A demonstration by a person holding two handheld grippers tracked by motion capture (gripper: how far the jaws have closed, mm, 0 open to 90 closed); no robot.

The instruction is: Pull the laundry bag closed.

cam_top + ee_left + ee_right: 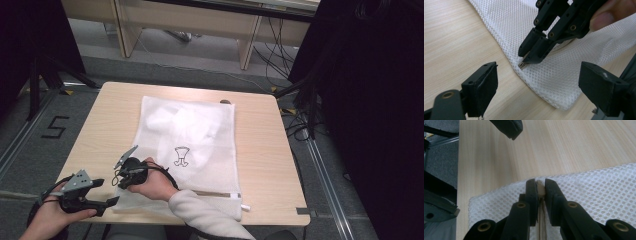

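Note:
A white mesh laundry bag [200,135] lies flat on the wooden table [260,150], with white cloth and a small black print inside. Its zipper [215,193] runs along the near edge. My right gripper [120,181] sits at the bag's near left corner, shut on the zipper pull [540,190], with the beige zipper tape running back between its jaws. In the left gripper view the right gripper [529,56] pinches a metal pull [523,65] at the mesh bag's [564,75] edge. My left gripper [107,192] stands open just left of it, jaws wide apart [539,92], holding nothing.
The left gripper hangs at the table's near left edge [75,165]. Black curtains [370,100] flank both sides. Tripod legs [45,80] stand on the floor at left and cables [300,120] trail at right. Wooden furniture [200,25] stands behind.

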